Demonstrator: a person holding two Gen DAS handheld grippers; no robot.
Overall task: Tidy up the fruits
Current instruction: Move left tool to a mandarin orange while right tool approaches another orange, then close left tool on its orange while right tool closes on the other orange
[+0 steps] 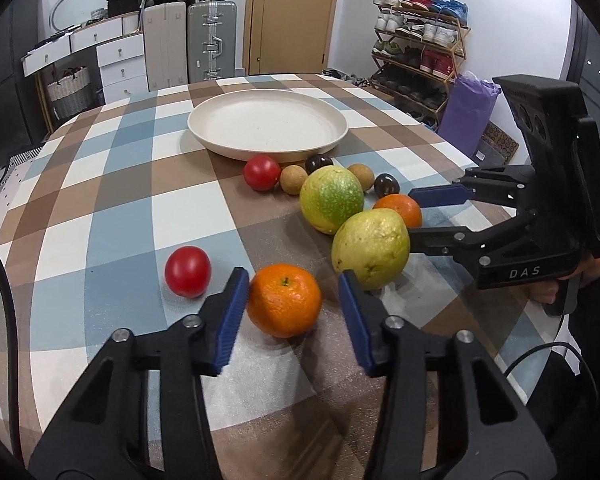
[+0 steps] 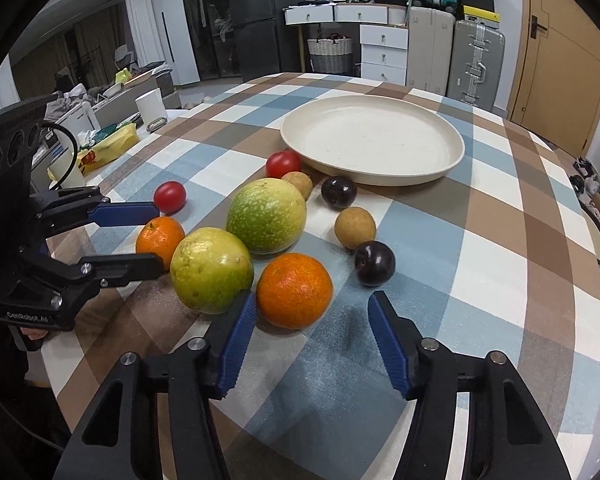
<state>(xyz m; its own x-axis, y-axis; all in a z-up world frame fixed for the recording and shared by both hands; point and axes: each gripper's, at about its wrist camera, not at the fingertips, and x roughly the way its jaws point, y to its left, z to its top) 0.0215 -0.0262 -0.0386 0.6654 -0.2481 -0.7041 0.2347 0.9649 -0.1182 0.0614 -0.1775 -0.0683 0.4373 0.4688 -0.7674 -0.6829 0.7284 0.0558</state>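
Fruits lie on the checked tablecloth in front of an empty cream plate (image 1: 268,122) (image 2: 374,140). My left gripper (image 1: 294,286) (image 2: 156,236) is open, its fingers either side of an orange (image 1: 284,300) (image 2: 160,240). My right gripper (image 2: 312,312) (image 1: 414,214) is open around a second orange (image 2: 295,290) (image 1: 400,209). Between them sit a yellow-green citrus (image 1: 372,248) (image 2: 212,270) and a greener one (image 1: 332,199) (image 2: 266,216). Two tomatoes (image 1: 188,271) (image 1: 262,173), two dark plums (image 2: 339,192) (image 2: 375,263) and two brown longans (image 2: 355,227) (image 2: 298,184) lie around.
The round table's edge (image 2: 592,360) curves close on the right. A shoe rack (image 1: 420,40) and purple bag (image 1: 468,114) stand past the table. Drawers and suitcases (image 2: 432,44) line the back wall. A white cup and snack bags (image 2: 108,142) sit on furniture to the left.
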